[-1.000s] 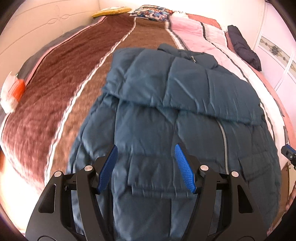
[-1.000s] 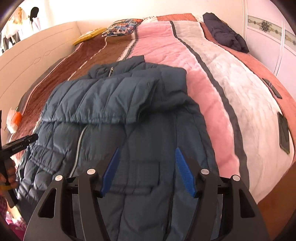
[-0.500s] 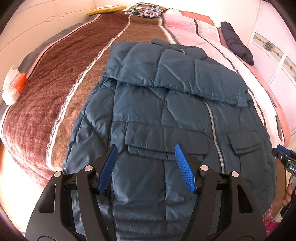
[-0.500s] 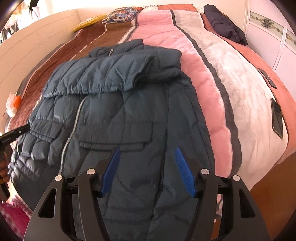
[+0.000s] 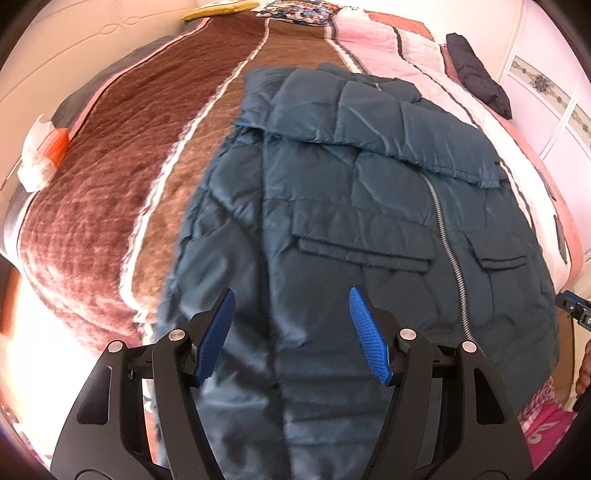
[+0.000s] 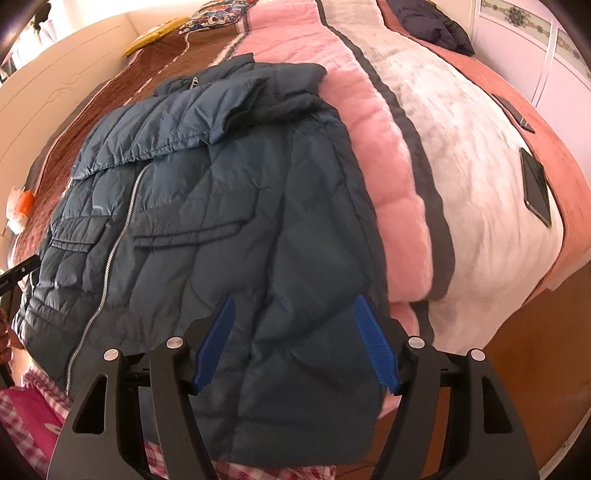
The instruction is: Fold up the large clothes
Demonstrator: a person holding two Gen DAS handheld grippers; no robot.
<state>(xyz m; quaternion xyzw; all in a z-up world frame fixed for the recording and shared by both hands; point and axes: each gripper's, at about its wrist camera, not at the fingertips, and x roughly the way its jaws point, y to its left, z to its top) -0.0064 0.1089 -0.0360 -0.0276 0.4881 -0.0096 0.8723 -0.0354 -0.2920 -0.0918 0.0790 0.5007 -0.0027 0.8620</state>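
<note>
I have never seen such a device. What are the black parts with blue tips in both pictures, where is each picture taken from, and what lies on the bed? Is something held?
There is no robot here. A person holds a hand tool in each hand, and each tool carries a wide-angle camera that looks forward along its two fingers. The black arms with blue pads are those tools: the left gripper in one picture, the right gripper in the other.

Both cameras look down at a bed with a striped blanket in brown, pink and white. On it lies a dark blue padded jacket, front up and zipped, with its sleeves folded across the chest. A darker garment lies at the far side, and a phone rests on the blanket.

Nothing is held. The left gripper is open above the jacket's lower part; the right gripper's jaws are opening, and the pads do not press on the fabric.
</note>
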